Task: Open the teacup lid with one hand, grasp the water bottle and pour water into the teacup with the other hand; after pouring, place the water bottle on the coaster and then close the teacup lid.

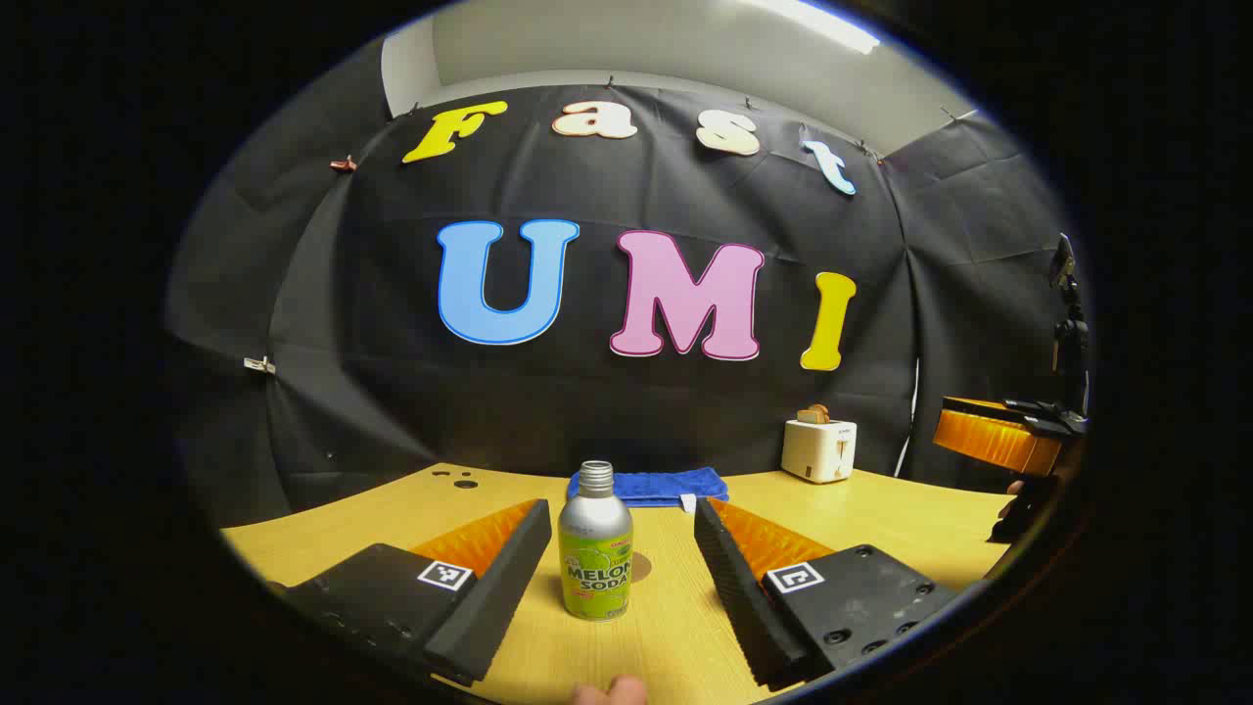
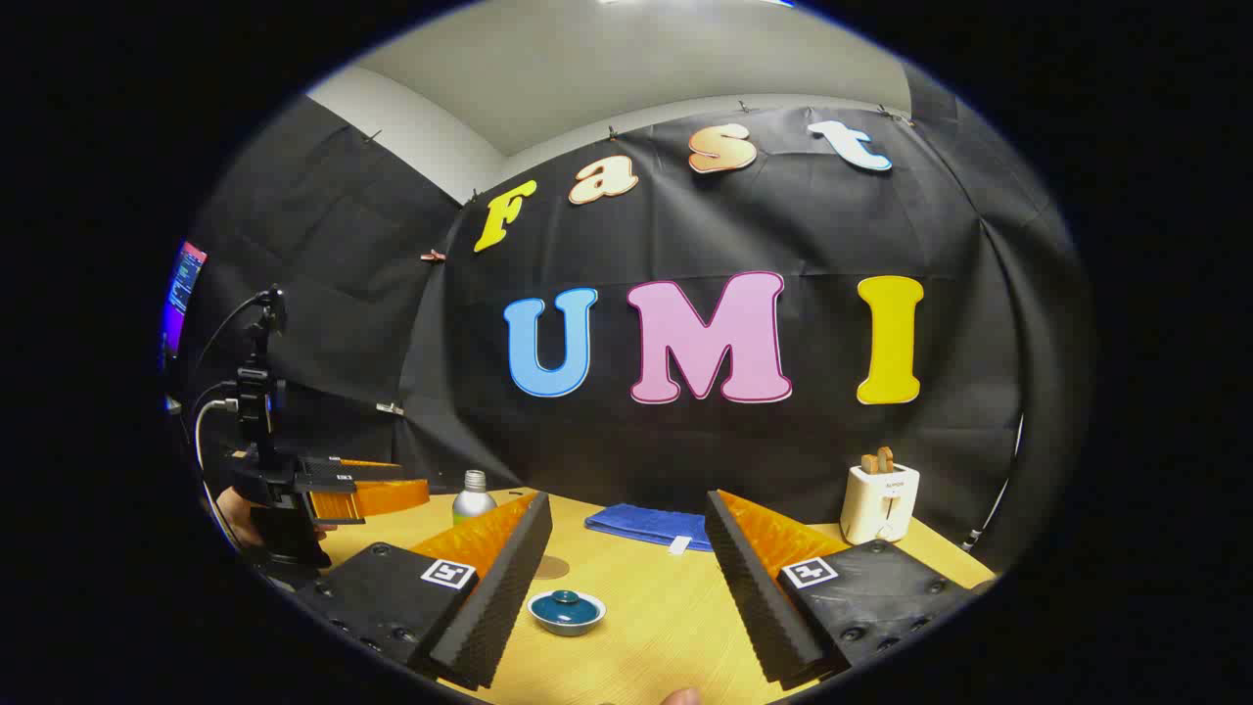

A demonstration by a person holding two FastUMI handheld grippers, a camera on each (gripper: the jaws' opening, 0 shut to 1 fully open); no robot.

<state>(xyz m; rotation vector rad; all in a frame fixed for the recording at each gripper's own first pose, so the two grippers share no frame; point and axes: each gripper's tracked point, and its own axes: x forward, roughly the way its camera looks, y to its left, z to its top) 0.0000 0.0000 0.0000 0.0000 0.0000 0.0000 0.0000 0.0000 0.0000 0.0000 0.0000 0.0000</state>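
Progress: early stage. The left gripper (image 1: 622, 573) has its fingers apart, flanking the silver aluminium water bottle with green label (image 1: 595, 543) without contact. The right gripper (image 2: 626, 583), fingers apart, faces the teal-lidded teacup (image 2: 567, 611), near centre. The lid remains on; pouring, the coaster placement and closing remain.

Water bottle (image 1: 595, 543) upright between spread fingers (image 1: 489, 587) — bare table (image 1: 666, 636) either side, toaster (image 1: 818, 448) well apart.
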